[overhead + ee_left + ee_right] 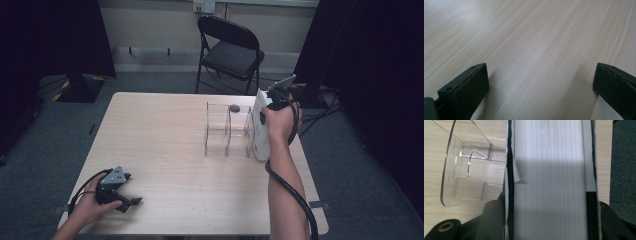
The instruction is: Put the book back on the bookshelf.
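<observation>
A thick white book (260, 134) stands upright on the table's right side, against the right wall of a clear acrylic organizer (226, 131). My right gripper (265, 111) comes down on it from above and is shut on it. In the right gripper view the book's white page block (549, 177) runs between the two black jaws, with my right gripper (550, 222) clamped on its sides and the organizer (466, 172) to its left. My left gripper (133, 189) rests near the table's front left corner, held by a hand, jaws wide apart. In its own view my left gripper (540, 82) has bare wood between the jaws.
A small dark round object (234, 107) sits at the back of the organizer. The light wooden table (160, 135) stands on grey carpet. A black folding chair (231, 50) stands behind it, and dark curtains hang on both sides. A cable (292, 192) trails along the right forearm.
</observation>
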Available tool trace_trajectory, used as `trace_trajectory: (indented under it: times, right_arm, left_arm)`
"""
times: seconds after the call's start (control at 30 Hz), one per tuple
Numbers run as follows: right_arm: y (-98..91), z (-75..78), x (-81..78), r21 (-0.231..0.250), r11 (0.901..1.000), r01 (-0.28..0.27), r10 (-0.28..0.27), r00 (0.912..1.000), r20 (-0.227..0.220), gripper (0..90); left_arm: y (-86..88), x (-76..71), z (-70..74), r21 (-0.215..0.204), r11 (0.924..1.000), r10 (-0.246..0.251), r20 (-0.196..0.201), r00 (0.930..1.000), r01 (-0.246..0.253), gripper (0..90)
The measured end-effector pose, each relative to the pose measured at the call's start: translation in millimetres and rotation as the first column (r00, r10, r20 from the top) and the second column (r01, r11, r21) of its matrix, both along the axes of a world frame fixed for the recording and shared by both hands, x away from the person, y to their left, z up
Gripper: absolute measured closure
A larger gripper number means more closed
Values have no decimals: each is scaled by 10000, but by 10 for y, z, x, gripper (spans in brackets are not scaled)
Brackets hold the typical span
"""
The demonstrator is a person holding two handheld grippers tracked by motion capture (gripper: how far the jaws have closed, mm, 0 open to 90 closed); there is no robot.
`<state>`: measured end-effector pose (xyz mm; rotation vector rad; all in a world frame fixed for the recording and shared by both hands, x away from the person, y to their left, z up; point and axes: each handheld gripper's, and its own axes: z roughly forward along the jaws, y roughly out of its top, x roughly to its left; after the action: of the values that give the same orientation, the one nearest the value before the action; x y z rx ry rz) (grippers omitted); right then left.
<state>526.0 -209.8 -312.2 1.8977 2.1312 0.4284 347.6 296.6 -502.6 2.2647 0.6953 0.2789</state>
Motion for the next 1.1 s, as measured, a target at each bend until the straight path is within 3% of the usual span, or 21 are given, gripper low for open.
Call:
trace_trajectory:
  times: [0.57, 1.1]
  right_arm:
    - [-39, -20, -16, 31, 10000, -87, 89, 9991, -418, 499]
    - [-100, 52, -72, 410, 9991, -81, 99, 9990, -439, 425]
  left_arm:
    - [-2, 4, -4, -48, 10000, -16, 33, 10000, 16, 0]
    - [-2, 5, -4, -44, 10000, -22, 35, 10000, 22, 0]
